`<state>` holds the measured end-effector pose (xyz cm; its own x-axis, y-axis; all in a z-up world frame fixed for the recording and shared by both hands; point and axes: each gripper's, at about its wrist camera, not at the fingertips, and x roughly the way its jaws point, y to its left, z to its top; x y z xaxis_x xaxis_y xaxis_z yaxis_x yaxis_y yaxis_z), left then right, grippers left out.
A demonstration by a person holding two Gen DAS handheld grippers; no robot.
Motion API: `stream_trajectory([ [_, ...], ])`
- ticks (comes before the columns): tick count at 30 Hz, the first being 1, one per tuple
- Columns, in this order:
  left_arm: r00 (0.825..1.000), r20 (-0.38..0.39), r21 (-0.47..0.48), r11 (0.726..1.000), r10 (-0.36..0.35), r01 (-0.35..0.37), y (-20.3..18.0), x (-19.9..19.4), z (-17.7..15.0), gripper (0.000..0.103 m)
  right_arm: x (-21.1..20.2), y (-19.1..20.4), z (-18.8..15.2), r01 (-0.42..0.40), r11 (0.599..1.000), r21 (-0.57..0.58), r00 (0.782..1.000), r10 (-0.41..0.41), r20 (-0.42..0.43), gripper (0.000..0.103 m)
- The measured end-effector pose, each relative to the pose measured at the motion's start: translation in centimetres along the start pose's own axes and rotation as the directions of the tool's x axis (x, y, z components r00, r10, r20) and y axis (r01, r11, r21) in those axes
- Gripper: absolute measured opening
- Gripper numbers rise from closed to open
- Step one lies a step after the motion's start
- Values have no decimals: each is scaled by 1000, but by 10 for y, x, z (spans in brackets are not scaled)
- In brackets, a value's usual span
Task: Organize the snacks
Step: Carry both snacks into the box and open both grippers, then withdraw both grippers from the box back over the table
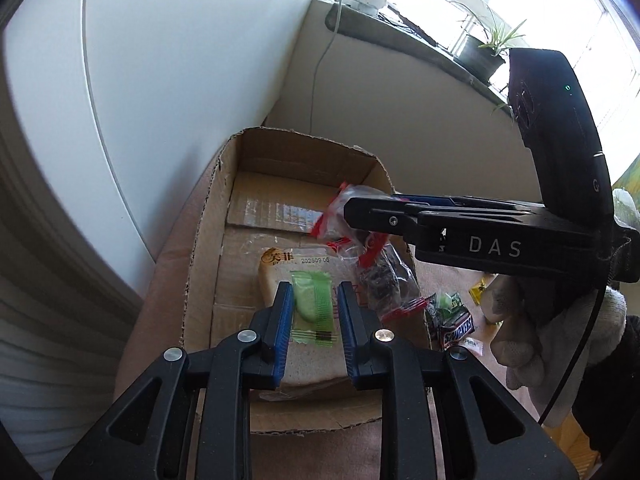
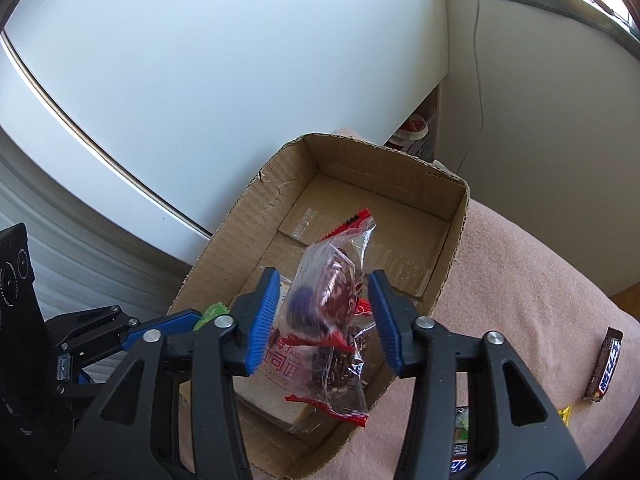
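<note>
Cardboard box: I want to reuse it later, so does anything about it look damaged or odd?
Yes. The cardboard box has ragged, torn top edges where its flaps were ripped off, with a small tear on its left wall. Old tape remains on the floor. Otherwise it sits upright.

We see strong daylight pouring through the window (image 1: 540, 4), which blows out to pure white in the left wrist view. The white wall (image 2: 240, 60) stays evenly bright. Fisheye distortion bends straight lines near the borders, and dark vignetting fills the corners. The cardboard box (image 2: 440, 184) looks sharp, with soft shadows inside.
</note>
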<state>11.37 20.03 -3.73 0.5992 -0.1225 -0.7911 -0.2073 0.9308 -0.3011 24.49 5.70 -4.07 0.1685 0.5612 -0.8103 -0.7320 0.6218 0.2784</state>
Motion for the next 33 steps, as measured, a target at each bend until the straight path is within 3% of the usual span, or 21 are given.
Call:
stream_trajectory([
  [2, 1000, -17, 0, 1000, 7, -7, -3, -7, 3, 33, -9, 0, 1, 16, 1000, 14, 1000, -16, 9, 70],
  [5, 1000, -24, 18, 1000, -1, 2, -14, -22, 10, 34, -33, -4, 1, 29, 998, 51, 999, -30, 14, 70],
  [11, 999, -5, 97, 994, -40, 40, -72, -47, 22, 34, -123, -32, -30, 93, 985, 142, 991, -105, 77, 70],
  [14, 998, -4, 145, 988, -55, 55, -113, -49, 20, 34, -174, -52, -56, 159, 968, 191, 978, -182, 105, 70],
  [20, 992, -78, 204, 973, -95, 109, -185, -28, 3, 34, -250, -96, -118, 301, 908, 293, 935, -341, 94, 70],
  [23, 986, -137, 208, 971, -92, 119, -207, -11, -8, 34, -271, -118, -151, 322, 875, 361, 926, -370, 71, 70],
  [27, 973, -229, 263, 960, -38, 99, -233, 10, -30, 34, -285, -138, -184, 389, 831, 397, 899, -437, 35, 70],
  [30, 958, -288, 302, 948, -4, 95, -250, 26, -42, 34, -291, -148, -204, 394, 813, 428, 896, -443, 19, 70],
  [33, 949, -315, 266, 960, -4, 93, -260, 32, -45, 34, -295, -153, -223, 396, 802, 447, 895, -446, 8, 70],
])
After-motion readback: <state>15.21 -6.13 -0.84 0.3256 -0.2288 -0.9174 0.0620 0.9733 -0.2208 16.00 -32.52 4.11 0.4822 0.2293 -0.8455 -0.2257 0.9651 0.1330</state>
